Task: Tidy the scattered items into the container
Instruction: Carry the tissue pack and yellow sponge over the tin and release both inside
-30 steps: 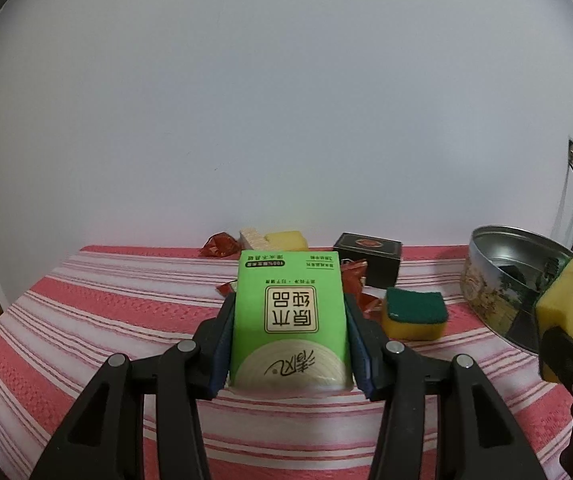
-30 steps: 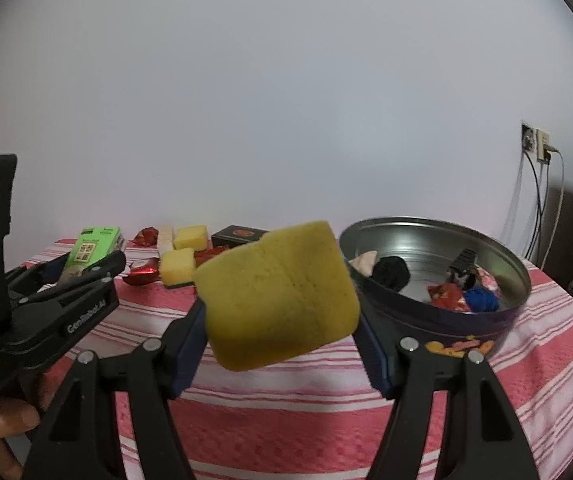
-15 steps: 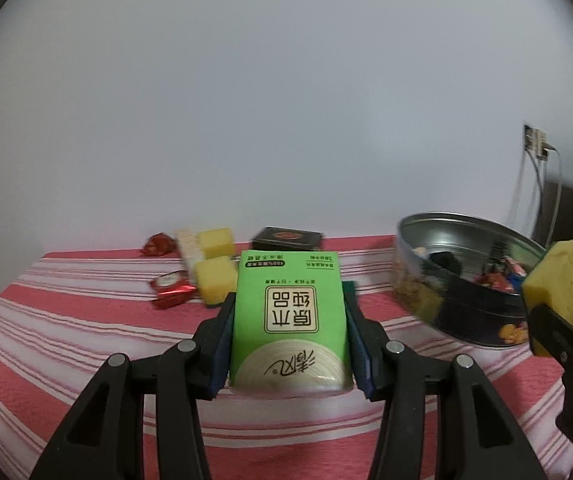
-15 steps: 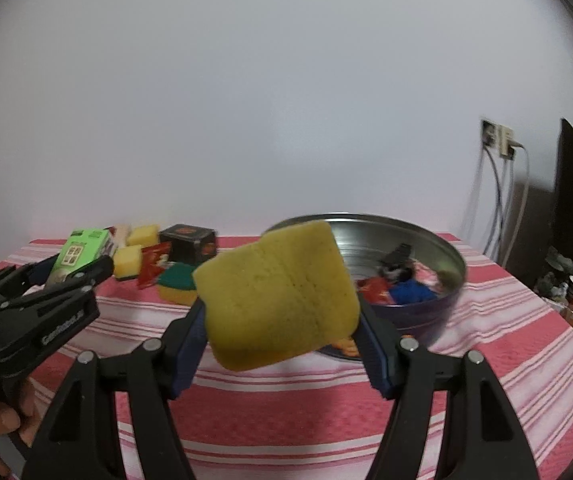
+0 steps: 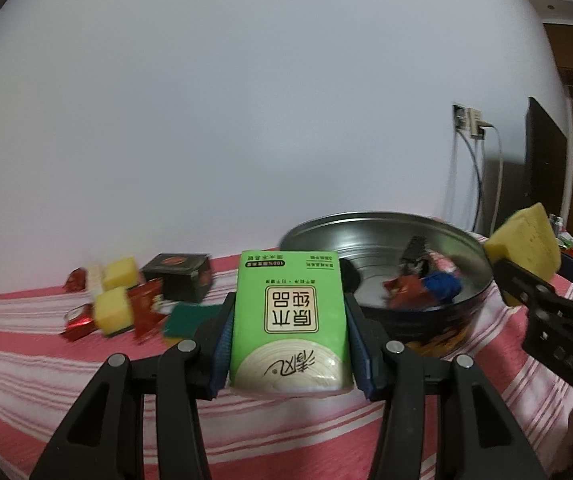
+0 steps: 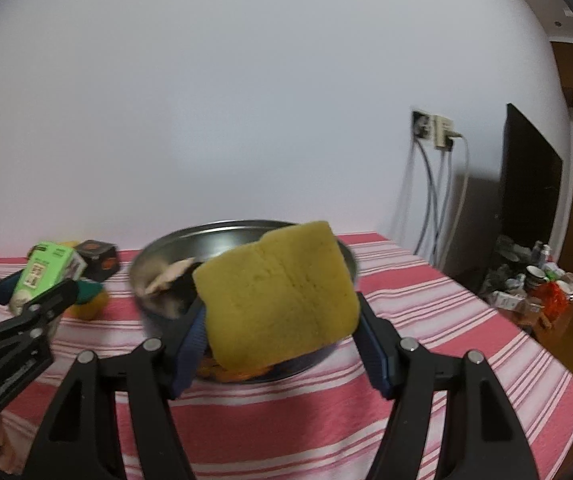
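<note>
My left gripper [image 5: 288,340] is shut on a green tissue pack [image 5: 289,320], held above the striped cloth just left of the round metal tin [image 5: 370,226]. The tin holds several small items, among them a red wrapper [image 5: 402,288] and something blue [image 5: 440,284]. My right gripper [image 6: 280,332] is shut on a large yellow sponge [image 6: 282,300], in front of the tin [image 6: 174,240]. The same sponge [image 5: 526,236] shows at the right edge of the left wrist view. The tissue pack [image 6: 44,272] and left gripper appear at the left of the right wrist view.
Left of the tin lie two yellow sponges [image 5: 120,272], a green-topped sponge [image 5: 190,318], a black box [image 5: 178,270] and red wrappers [image 5: 146,308] on the red-striped tablecloth [image 5: 26,360]. A wall socket with cables [image 6: 434,132] and floor clutter [image 6: 526,284] sit to the right.
Both grippers have swung right toward the tin, each keeping its load. The tin now fills the middle of both views and the scattered items have slid to the left.
</note>
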Demonstrator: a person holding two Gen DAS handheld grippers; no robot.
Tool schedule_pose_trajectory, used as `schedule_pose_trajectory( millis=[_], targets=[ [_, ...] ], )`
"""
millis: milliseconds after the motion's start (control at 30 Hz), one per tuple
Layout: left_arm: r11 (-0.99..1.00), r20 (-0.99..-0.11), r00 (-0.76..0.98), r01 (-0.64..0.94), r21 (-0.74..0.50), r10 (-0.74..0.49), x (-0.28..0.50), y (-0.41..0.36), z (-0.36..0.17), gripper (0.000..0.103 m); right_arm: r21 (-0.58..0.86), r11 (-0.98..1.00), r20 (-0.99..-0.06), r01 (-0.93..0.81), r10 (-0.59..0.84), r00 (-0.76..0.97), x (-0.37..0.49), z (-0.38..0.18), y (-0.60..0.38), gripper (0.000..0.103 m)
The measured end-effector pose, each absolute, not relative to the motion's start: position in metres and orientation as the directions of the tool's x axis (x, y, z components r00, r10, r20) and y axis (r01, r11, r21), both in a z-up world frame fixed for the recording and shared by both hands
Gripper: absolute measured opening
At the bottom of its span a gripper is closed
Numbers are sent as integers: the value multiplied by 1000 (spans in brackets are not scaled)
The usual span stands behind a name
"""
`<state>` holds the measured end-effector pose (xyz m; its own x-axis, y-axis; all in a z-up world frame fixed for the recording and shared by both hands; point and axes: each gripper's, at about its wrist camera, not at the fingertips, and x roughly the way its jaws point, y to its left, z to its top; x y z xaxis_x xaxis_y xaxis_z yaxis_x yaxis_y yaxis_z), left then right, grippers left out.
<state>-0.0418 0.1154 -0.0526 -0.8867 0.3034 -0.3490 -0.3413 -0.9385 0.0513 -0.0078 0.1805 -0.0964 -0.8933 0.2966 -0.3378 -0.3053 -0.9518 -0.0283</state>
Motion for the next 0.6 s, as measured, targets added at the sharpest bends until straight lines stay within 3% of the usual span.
schedule_pose_trajectory(
  millis=[200,500,533,600],
  targets=[
    [-920,-325,-877,-389,49,353,-69,163,-30,51,-82,-943,-341,-324,332,-879,-51,-83,220,68],
    [-893,-492,-790,-447,57,365,-159,225,-30,53,-68,-981,-485,-180,190,-853,-129,-102,261,72],
    [-891,-505,-788,-447,75,353,-164,228,-31,58,-65,-984,-488,-166,176,-855,-129,-104,261,76],
    [-903,-508,-800,-419,92,320,-172,228,-34,80,-74,-985,-469,-157,173,-866,-124,-103,261,83]
  ],
)
